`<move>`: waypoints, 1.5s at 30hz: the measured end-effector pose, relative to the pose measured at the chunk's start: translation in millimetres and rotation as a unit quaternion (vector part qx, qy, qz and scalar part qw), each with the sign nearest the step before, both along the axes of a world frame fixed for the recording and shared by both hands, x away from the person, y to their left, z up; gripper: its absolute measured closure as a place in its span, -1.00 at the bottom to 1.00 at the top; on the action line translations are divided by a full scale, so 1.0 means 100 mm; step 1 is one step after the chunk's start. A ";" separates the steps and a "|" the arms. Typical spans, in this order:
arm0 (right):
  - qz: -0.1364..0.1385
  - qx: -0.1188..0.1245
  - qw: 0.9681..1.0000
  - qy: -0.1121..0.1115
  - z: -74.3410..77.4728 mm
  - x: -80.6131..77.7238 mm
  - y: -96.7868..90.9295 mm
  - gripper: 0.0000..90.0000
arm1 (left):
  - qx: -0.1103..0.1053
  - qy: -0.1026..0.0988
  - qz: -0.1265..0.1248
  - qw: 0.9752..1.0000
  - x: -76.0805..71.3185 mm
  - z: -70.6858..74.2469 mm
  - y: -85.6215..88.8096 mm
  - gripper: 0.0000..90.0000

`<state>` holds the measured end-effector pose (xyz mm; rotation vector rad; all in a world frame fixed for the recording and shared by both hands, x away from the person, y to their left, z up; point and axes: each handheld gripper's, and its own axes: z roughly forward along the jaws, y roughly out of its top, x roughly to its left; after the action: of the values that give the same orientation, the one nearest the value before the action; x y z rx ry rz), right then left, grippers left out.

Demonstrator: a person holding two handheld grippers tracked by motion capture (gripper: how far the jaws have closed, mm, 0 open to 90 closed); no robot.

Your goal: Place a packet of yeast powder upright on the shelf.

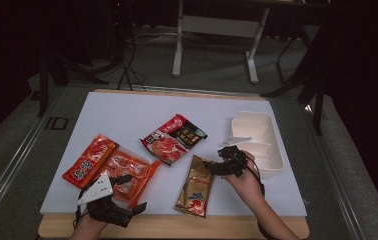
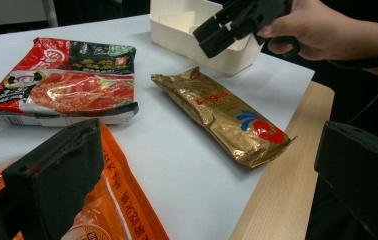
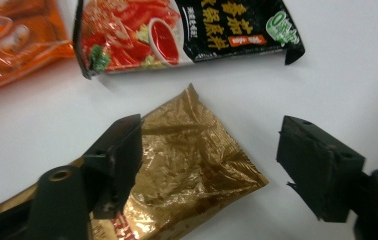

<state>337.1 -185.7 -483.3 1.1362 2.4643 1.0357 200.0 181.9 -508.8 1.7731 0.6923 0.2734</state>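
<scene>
A gold foil packet lies near the table's front edge, its top end pointing at the white box. My right gripper hovers over that top end. In the right gripper view its jaws stand open astride the gold packet's corner, and the pads do not press on it. My left gripper rests at the front left, open and holding nothing, with its left jaw over the clear orange packet. From the left gripper view I also see the gold packet and the right gripper.
A red and black food packet lies mid-table. An orange-red packet and the clear orange packet lie at the left. A white compartment box stands at the right. The wooden table edge runs along the front.
</scene>
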 end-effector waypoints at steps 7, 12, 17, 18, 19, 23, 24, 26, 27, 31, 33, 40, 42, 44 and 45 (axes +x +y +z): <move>-0.021 -0.003 1.000 0.017 -0.16 0.08 0.03 -0.40 | 0.004 0.002 -0.001 1.000 0.00 -0.01 -0.01 -1.00; -0.032 -0.030 0.999 0.021 -0.26 0.11 0.10 -0.40 | 0.004 0.002 -0.001 1.000 0.01 -0.01 0.00 -1.00; -0.042 -0.054 0.997 0.038 -0.39 0.17 0.13 -0.41 | 0.005 0.003 -0.002 1.000 0.00 -0.01 -0.01 -1.00; -0.043 -0.054 0.997 0.040 -0.40 0.17 0.13 -0.41 | 0.004 0.003 -0.003 1.000 0.00 -0.01 -0.01 -1.00; -0.045 -0.055 0.997 0.041 -0.41 0.17 0.13 -0.40 | 0.003 0.003 -0.003 1.000 0.00 -0.01 -0.01 -1.00; -0.046 -0.052 0.995 0.069 -0.42 0.20 0.13 -0.30 | 0.004 0.006 -0.003 1.000 0.01 -0.01 -0.01 -1.00; -0.046 -0.048 0.995 0.081 -0.42 0.22 0.12 -0.25 | 0.004 0.006 -0.004 1.000 0.01 -0.01 -0.02 -1.00; -0.047 -0.041 0.994 0.092 -0.42 0.22 0.12 -0.17 | 0.005 0.006 -0.004 1.000 0.01 -0.01 -0.02 -1.00; -0.049 -0.042 0.994 0.094 -0.42 0.22 0.13 -0.13 | 0.006 0.006 -0.004 1.000 0.01 -0.01 -0.02 -1.00; -0.039 -0.036 0.992 0.114 -0.41 0.24 0.09 0.37 | 0.003 0.007 -0.003 1.000 0.01 -0.02 -0.02 -1.00; -0.032 -0.042 0.992 0.114 -0.42 0.24 0.08 0.70 | 0.006 0.008 -0.004 1.000 0.01 -0.02 -0.02 -1.00; -0.017 -0.065 0.992 0.104 -0.41 0.23 0.13 0.87 | 0.009 0.008 -0.006 1.000 0.01 -0.02 -0.03 -1.00; -0.013 -0.076 0.992 0.099 -0.38 0.22 0.15 0.93 | 0.006 0.009 -0.003 1.000 0.01 -0.02 -0.03 -1.00; -0.007 -0.084 0.992 0.090 -0.35 0.21 0.16 0.94 | 0.007 0.009 -0.003 1.000 0.01 -0.02 -0.02 -1.00; -0.005 -0.081 0.993 0.087 -0.33 0.20 0.15 0.95 | 0.007 0.009 -0.003 1.000 0.01 -0.02 -0.02 -1.00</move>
<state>357.5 -170.3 -516.6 1.2307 2.6164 0.7472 201.4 179.5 -511.1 1.7922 0.7001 0.2589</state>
